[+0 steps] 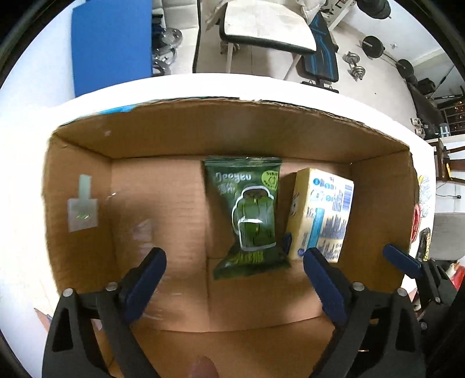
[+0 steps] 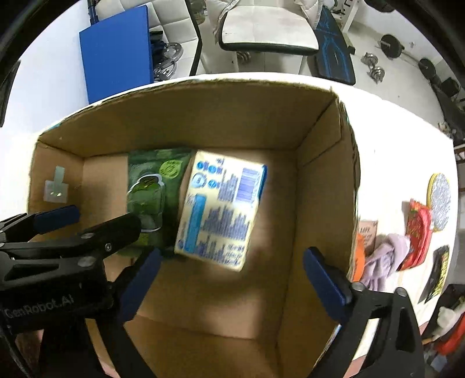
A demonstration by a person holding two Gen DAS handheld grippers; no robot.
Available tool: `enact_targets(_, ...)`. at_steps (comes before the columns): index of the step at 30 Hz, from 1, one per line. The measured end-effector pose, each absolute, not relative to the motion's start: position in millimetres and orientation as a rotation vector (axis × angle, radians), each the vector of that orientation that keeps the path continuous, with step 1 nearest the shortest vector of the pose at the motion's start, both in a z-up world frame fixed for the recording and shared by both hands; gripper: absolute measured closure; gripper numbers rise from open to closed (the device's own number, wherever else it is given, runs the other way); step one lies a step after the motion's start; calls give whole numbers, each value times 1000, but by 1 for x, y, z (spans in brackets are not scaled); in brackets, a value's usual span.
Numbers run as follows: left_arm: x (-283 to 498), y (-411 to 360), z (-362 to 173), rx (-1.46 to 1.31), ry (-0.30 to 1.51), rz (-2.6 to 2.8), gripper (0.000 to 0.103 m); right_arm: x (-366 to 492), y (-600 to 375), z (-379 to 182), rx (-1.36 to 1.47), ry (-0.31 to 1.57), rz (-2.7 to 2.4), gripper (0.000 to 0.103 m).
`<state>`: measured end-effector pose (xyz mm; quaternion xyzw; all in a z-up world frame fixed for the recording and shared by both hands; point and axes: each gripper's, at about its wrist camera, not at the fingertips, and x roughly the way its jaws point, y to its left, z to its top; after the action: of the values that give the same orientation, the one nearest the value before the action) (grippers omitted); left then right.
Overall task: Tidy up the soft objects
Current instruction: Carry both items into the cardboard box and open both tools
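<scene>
An open cardboard box stands on the white table. Inside lie a green snack packet and a yellow and blue pack to its right, tilted against the packet. Both show in the right wrist view, the packet and the pack. My left gripper is open and empty above the box floor, just short of the packet. My right gripper is open and empty above the box, just short of the pack. Its fingers show at the right in the left wrist view.
To the right of the box on the table lie a lilac cloth, a red packet, a black packet, an orange item and a round silver-topped tin. A chair and dumbbells stand beyond the table.
</scene>
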<state>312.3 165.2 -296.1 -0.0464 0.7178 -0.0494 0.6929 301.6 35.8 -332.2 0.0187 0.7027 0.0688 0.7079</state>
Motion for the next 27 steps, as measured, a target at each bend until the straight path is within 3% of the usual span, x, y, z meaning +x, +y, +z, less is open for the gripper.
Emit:
enact_targets(16, 244, 186, -244, -39, 1438, -13, 3, 232, 34, -301, 49, 1512, 184, 0)
enact_targets(27, 236, 103, -164, -36, 1290, -107, 3, 237, -32, -245, 176, 1422, 257, 0)
